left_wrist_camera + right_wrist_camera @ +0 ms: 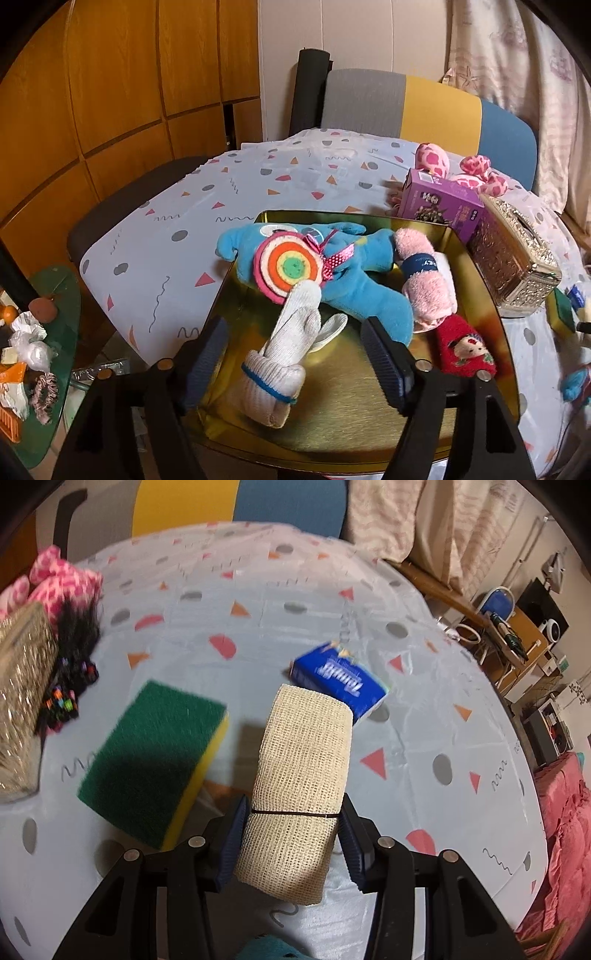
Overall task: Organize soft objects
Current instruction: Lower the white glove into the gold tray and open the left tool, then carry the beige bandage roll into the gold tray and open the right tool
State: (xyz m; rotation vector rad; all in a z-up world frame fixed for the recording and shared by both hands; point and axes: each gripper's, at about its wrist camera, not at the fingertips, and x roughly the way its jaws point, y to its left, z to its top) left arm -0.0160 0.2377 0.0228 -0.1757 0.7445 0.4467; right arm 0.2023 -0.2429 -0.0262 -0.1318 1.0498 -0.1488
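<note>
Tray (480,266) | holds: glove (288,343), blue plush (354,277), pink towel (424,280)

text: blue tissue pack (338,681) – white brand word, upside down and blurred, seems to read "Tempo" | purple box (439,205) – printed characters, too small to read | navy band (419,264) on pink towel roll (424,280) – pale lettering, illegible
</note>
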